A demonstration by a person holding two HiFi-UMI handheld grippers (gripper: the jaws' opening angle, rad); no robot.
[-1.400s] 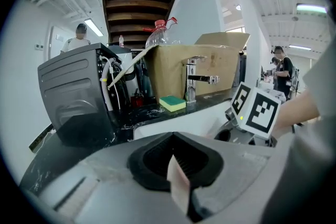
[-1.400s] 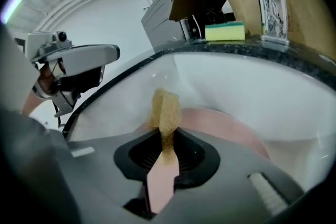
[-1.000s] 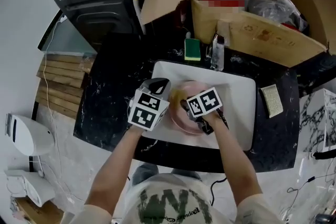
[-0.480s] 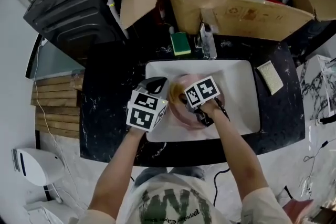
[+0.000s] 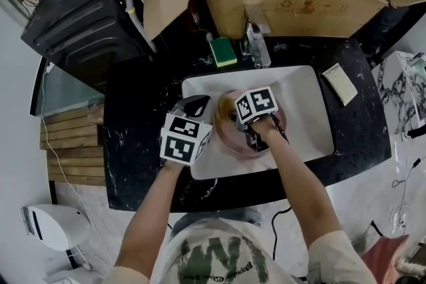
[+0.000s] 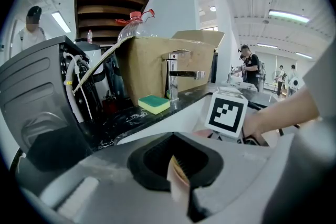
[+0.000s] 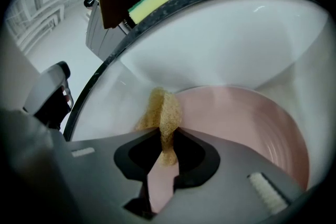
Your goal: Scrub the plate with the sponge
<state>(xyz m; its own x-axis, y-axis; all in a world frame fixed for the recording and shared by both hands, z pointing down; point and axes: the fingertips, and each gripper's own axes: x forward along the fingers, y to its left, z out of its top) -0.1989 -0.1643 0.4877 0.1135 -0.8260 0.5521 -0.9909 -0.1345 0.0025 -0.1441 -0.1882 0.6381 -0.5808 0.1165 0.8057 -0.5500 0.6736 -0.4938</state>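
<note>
Looking down from the head view, a white sink [image 5: 303, 90] is set in a black counter [image 5: 143, 116], and a pink plate [image 5: 233, 145] lies in the basin. The left gripper [image 5: 200, 108] reaches to the plate's left edge. The right gripper [image 5: 231, 120] hangs over the plate with a tan sponge [image 5: 223, 118] at its tip. A green sponge [image 5: 223, 52] lies on the counter behind the sink, near the tap [image 5: 256, 43].

From the left gripper view, the left gripper [image 6: 181, 165] is clamped on a thin pinkish sliver [image 6: 177, 186], which seems to be the plate's rim seen edge-on. The right gripper's marker cube [image 6: 227, 114] shows just beyond, and the green sponge [image 6: 154, 103] sits beside the tap [image 6: 173, 73].

From the right gripper view, the right gripper [image 7: 165, 152] pinches the tan sponge [image 7: 163, 113], whose free end rests on the plate's [image 7: 252, 128] left rim, inside the sink [image 7: 220, 44].
</note>
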